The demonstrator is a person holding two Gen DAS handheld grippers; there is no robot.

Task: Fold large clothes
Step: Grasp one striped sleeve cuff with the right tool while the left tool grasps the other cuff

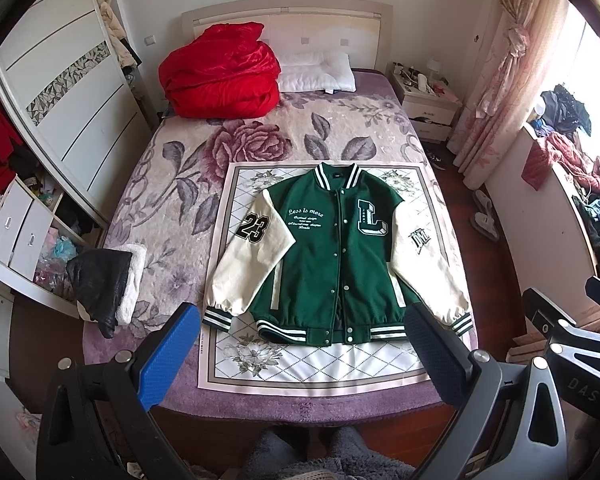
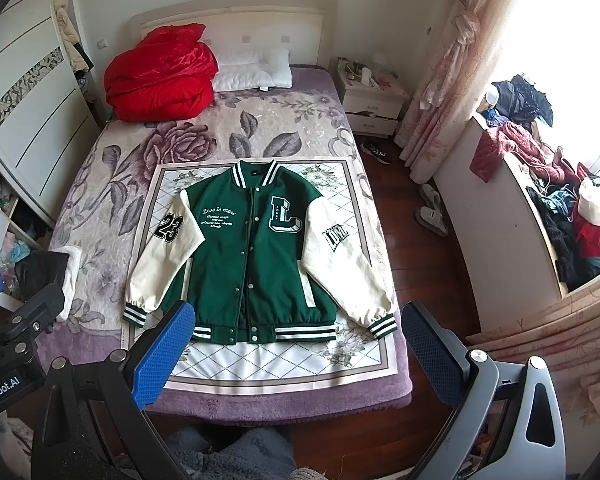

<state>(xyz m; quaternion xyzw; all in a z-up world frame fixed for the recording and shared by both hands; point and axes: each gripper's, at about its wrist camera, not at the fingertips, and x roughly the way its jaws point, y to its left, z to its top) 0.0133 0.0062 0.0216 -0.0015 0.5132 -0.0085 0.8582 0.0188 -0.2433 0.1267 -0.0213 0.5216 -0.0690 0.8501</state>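
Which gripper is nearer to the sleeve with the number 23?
Left. The left gripper hangs open before the hem, nearer the 23 sleeve. The right gripper, also open, is further toward the other sleeve.

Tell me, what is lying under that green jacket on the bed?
The green jacket lies flat on a square floral cloth, which lies on the purple bedspread. The cloth's middle is hidden beneath the jacket.

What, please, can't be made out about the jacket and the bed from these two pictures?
- The jacket's back: hidden in both views, since it lies front up on the mat.
- Its small embroidered lines under "Less is more": too small to read in either view.
- The hem's left corner: covered by the right tongs' blue pad in the right wrist view.
- The bed's foot end: cut off behind the left tongs.
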